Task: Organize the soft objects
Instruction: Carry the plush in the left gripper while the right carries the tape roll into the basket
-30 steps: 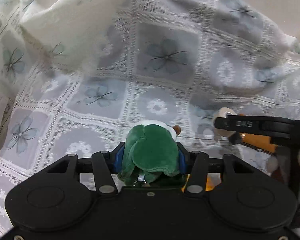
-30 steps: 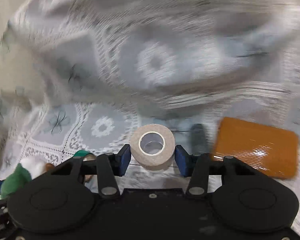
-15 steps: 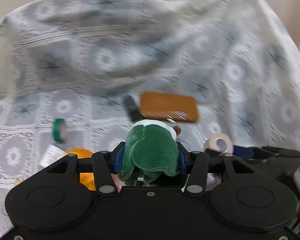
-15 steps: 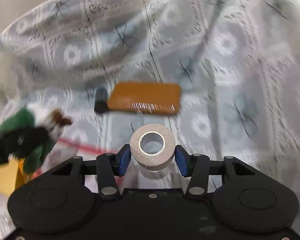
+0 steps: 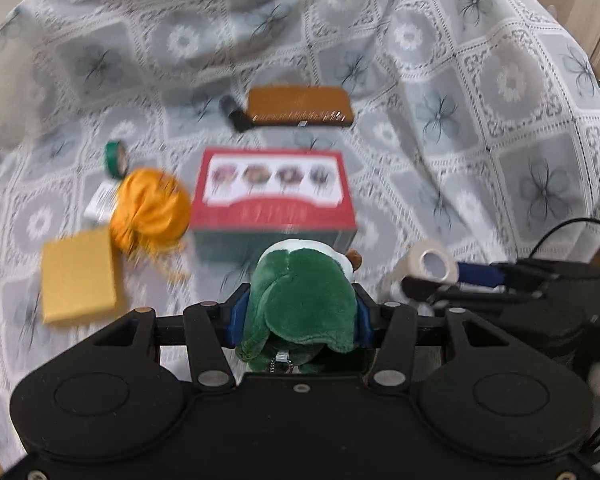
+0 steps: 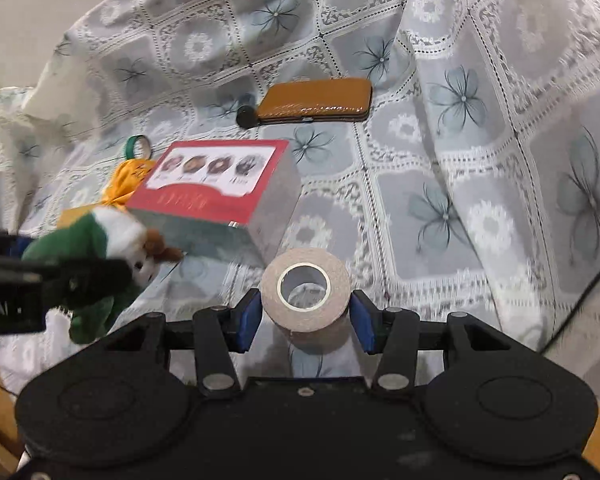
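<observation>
My left gripper [image 5: 298,312] is shut on a green and white plush toy [image 5: 302,296], which also shows at the left of the right wrist view as the plush toy [image 6: 100,240]. A beige roll of tape [image 6: 305,290] sits between the blue pads of my right gripper [image 6: 305,320], which is shut on it; from the left wrist the same roll [image 5: 430,266] appears at the right. Both grippers hang above a flowered cloth [image 5: 460,120], just in front of a red box [image 5: 274,192].
On the cloth lie an orange fabric pouch [image 5: 150,210], a yellow pad [image 5: 78,276], a green tape roll [image 5: 115,158], a brown case [image 5: 300,106] with a black cylinder [image 5: 230,110] beside it. The cloth rises in folds at the back and right.
Both grippers have swept sideways across the cloth with their loads still held. The red box, orange pouch and yellow pad have come into view; the brown case now lies farther off.
</observation>
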A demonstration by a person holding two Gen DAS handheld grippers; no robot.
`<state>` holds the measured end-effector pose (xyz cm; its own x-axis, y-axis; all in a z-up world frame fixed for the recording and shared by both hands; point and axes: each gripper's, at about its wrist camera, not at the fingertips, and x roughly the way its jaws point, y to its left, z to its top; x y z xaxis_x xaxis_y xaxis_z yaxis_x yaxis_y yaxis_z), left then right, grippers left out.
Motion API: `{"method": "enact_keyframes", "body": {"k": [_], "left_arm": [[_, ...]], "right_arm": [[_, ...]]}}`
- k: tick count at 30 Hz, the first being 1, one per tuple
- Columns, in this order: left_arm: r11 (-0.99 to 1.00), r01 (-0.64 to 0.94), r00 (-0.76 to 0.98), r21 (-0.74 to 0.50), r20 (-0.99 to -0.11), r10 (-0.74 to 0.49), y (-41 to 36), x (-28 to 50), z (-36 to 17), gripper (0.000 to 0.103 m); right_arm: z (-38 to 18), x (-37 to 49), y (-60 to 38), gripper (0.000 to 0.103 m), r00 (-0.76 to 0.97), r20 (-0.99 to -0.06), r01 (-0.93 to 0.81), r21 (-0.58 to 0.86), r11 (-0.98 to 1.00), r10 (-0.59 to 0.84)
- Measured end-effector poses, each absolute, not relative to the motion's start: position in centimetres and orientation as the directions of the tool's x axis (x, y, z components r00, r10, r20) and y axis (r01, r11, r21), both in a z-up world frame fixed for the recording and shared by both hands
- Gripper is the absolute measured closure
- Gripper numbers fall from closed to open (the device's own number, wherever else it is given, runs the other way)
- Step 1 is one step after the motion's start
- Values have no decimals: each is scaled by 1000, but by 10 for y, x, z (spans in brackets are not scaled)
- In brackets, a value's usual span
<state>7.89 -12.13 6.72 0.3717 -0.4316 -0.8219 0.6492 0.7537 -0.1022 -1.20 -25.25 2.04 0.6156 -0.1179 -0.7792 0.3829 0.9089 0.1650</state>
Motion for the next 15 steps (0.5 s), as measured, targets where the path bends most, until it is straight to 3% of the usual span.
{"method": "enact_keyframes", "body": {"k": [15], "left_arm": [[855,501,371,-133,-860,-351,-57,38,64,53]], "right_arm": [[38,-62,-213,55,631,-774,245,251,936,42]]}}
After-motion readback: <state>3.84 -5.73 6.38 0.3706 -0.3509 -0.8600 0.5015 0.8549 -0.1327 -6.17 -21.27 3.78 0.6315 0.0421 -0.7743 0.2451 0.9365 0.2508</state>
